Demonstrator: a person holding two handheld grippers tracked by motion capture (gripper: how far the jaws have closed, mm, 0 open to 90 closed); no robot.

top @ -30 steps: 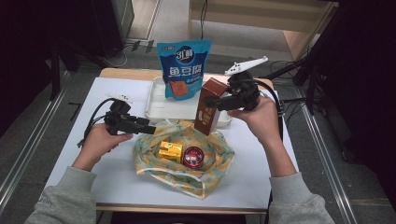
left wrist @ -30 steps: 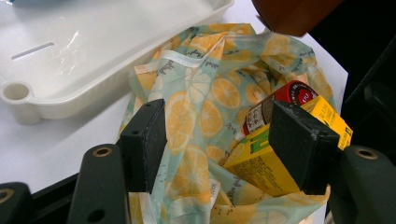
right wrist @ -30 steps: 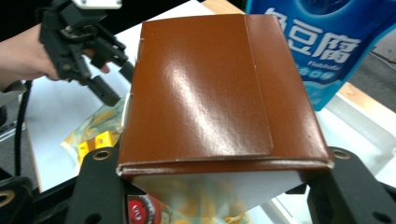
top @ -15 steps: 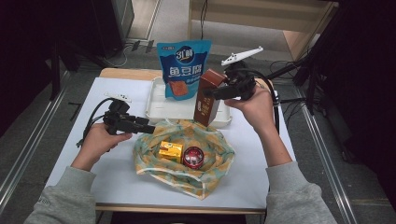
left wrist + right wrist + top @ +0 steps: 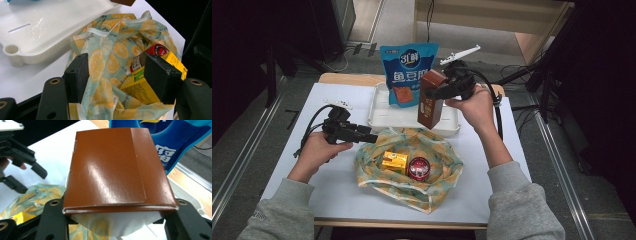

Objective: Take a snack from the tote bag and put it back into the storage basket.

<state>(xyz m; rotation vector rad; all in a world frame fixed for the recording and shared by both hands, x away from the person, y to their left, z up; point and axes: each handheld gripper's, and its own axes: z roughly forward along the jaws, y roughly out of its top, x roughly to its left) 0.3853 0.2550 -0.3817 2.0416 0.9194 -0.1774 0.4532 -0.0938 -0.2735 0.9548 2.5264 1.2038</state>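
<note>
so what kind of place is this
Probably a lab or workshop set up for recording, not a home: a small white-topped table stands on bare grey floor, cables trail behind it, and groceries are staged in a white tray and a lemon-print bag.

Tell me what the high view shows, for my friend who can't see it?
The right claw holds a brown box in the air above a white tray. The left claw rests open at the edge of a lemon-print bag holding a yellow box and a red can. A blue snack pouch stands behind.
</note>
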